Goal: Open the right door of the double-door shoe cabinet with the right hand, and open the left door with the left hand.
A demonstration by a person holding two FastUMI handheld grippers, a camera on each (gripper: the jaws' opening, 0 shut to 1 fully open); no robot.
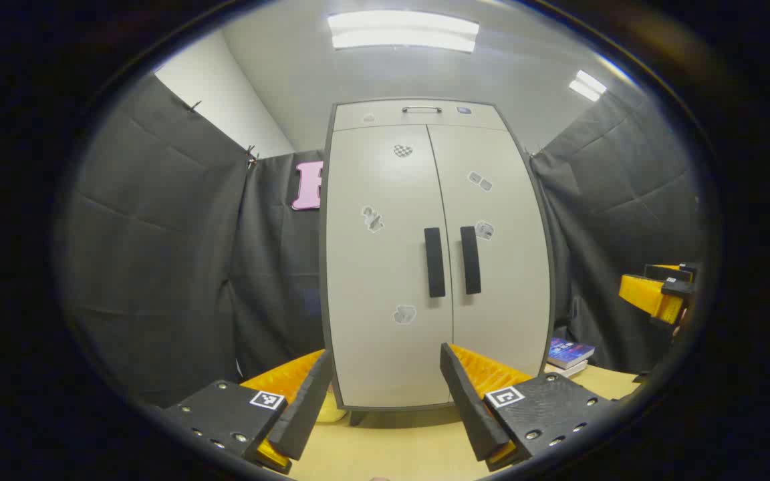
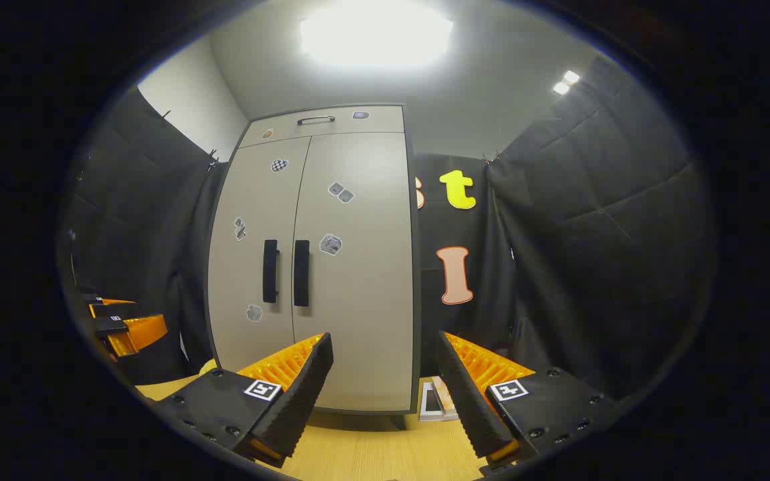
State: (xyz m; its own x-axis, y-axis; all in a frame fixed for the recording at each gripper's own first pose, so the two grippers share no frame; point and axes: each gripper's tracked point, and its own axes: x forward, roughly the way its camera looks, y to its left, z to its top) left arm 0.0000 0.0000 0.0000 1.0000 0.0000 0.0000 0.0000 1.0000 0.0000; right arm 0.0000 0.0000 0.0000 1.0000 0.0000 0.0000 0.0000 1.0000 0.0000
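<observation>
The shoe cabinet [image 1: 435,254] stands shut on the light wooden worktop [image 1: 392,447] between dark cloth walls, small stickers [image 1: 372,218] too tiny to read, both grippers [image 1: 385,394] [image 2: 381,394] wide apart, holding nothing.

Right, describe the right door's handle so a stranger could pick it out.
Find the pale cabinet on the wooden table. Two dark vertical handles sit side by side where its closed doors meet. The right handle is the one with a sticker just above it.
</observation>
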